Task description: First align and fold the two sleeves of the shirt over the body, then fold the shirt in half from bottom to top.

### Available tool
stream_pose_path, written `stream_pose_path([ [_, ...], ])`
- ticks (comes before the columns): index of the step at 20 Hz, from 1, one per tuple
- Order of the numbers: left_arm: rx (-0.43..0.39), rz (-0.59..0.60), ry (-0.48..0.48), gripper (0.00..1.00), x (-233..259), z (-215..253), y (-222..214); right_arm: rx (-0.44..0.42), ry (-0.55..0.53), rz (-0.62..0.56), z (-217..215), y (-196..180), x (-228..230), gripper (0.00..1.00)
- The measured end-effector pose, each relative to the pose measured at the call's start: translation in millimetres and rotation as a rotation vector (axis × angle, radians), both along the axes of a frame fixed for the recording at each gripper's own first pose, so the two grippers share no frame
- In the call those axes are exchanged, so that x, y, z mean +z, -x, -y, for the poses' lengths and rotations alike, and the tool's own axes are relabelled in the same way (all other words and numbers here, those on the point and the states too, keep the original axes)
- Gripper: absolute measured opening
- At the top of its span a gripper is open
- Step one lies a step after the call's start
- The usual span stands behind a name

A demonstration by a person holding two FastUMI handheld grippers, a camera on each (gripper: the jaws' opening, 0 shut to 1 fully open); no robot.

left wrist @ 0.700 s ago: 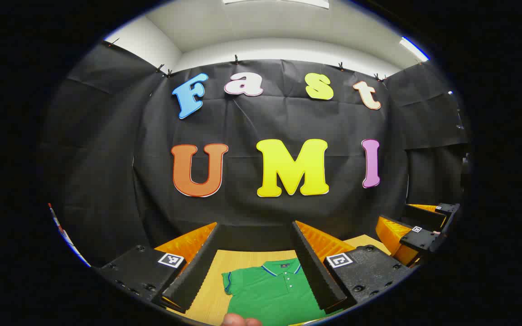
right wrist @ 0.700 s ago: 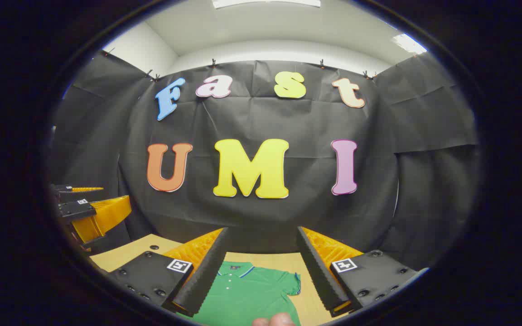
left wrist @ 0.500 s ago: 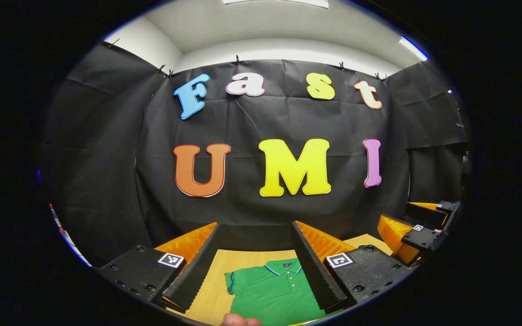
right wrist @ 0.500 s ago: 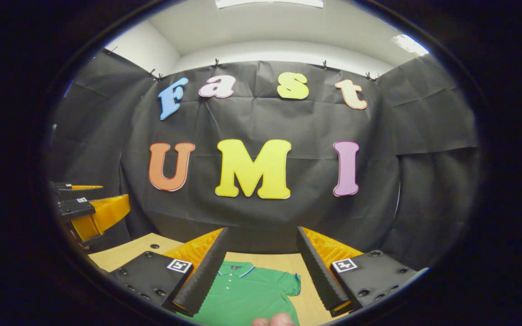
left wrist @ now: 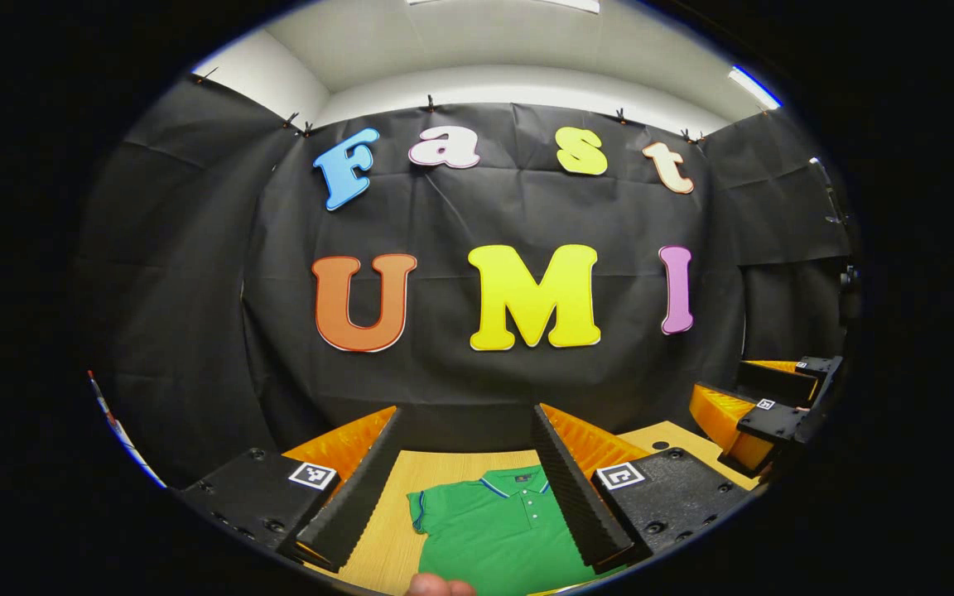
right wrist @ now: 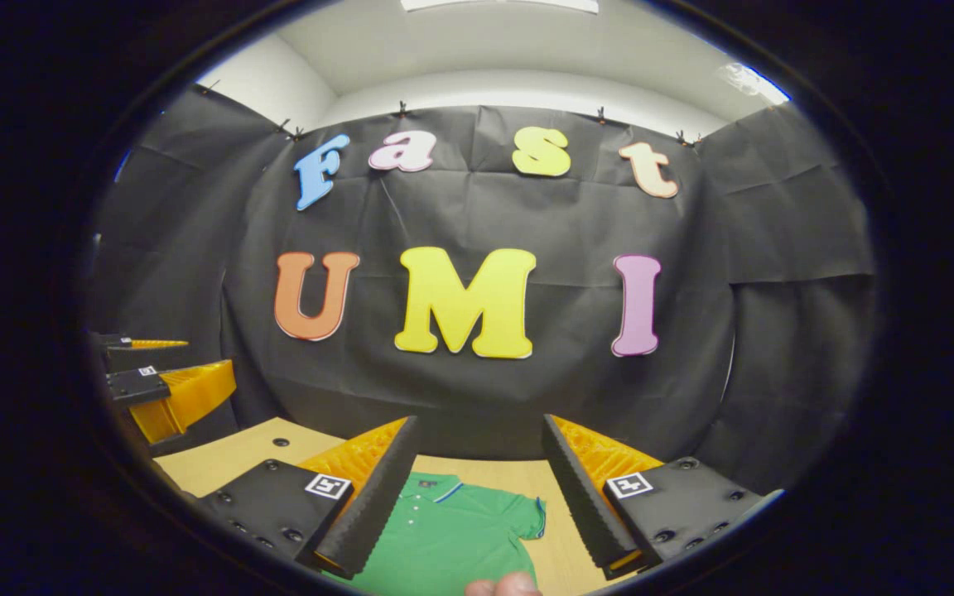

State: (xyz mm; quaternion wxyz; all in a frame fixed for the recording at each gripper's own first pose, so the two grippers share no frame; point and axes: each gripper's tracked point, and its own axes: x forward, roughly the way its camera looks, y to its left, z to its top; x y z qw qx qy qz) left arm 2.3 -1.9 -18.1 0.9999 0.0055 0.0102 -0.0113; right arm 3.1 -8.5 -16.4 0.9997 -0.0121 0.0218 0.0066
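Observation:
A green polo shirt [left wrist: 493, 530] lies flat on the wooden table [left wrist: 436, 472], collar toward the far wall, short sleeves spread out. In the left gripper view, my left gripper [left wrist: 465, 411] hangs open above the shirt's left half, touching nothing. The right gripper view has the shirt [right wrist: 452, 534] below my open right gripper [right wrist: 479, 422], over its right half and sleeve [right wrist: 531, 517]. Each gripper also sees the other off to the side: the right gripper [left wrist: 719, 381] and the left gripper [right wrist: 210, 354]. A fingertip [left wrist: 440, 586] pokes in at the bottom edge.
The black cloth wall stands close behind the table's far edge. Bare tabletop [right wrist: 237, 455] with a small dark hole [right wrist: 280, 442] lies left of the shirt in the right gripper view. White walls and ceiling lights are above.
Both views have shifted slightly, with the wall sliding up and a bit more table showing. The shirt has not moved and both grippers stay open.

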Motion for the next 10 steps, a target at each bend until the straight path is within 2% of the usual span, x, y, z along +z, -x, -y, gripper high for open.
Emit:
stream_pose_path([
  [8,-0.029,-0.021,0.012,0.98,-8.8,14.6,-5.9,-0.016,0.020,-0.039,18.8,0.5,-11.0,0.97],
  [10,-0.032,-0.026,0.013,0.98,-12.0,17.0,-7.0,-0.013,0.022,-0.060,21.8,0.1,-17.8,0.95],
])
